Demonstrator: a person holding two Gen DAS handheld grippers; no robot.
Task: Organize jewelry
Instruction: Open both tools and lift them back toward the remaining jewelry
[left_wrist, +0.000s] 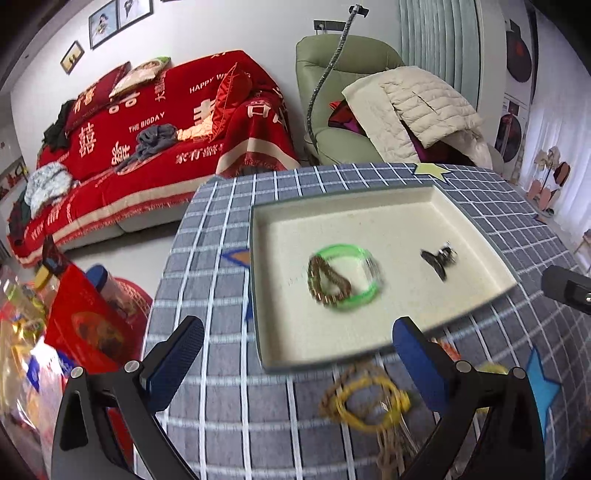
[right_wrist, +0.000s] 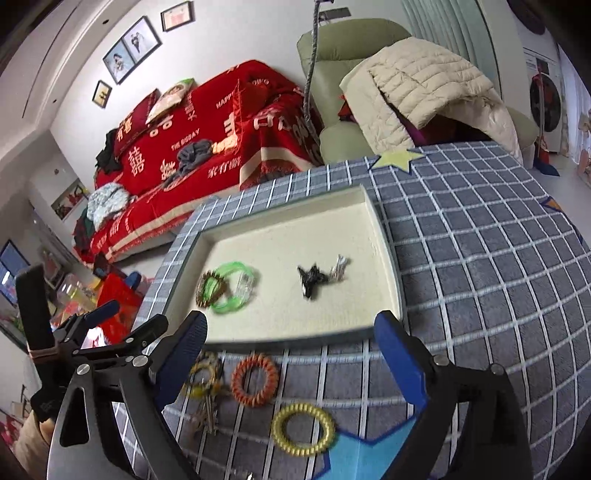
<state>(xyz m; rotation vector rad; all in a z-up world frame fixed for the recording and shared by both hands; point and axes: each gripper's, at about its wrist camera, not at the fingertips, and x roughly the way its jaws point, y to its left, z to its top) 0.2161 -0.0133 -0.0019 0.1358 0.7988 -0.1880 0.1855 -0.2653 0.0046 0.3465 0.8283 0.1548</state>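
Remaining outside the shallow cream tray (right_wrist: 384, 236), an orange coiled plastic hair tie (right_wrist: 255, 384) lies near the table's near edge; judged light, springy, best pinched across its rim. Both claws, left (left_wrist: 295, 354) and right (right_wrist: 291, 343), are spread, empty.

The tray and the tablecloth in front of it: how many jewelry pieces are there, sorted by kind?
In the tray:
Bracelets: 2, a green bangle and a brown beaded bracelet
Black hair clip: 1
Small silver piece: 1

On the tablecloth:
Spiral hair ties: 2, orange and yellow
Tangled yellow-brown pile: too blurred to count, taken as 1

Total: 7
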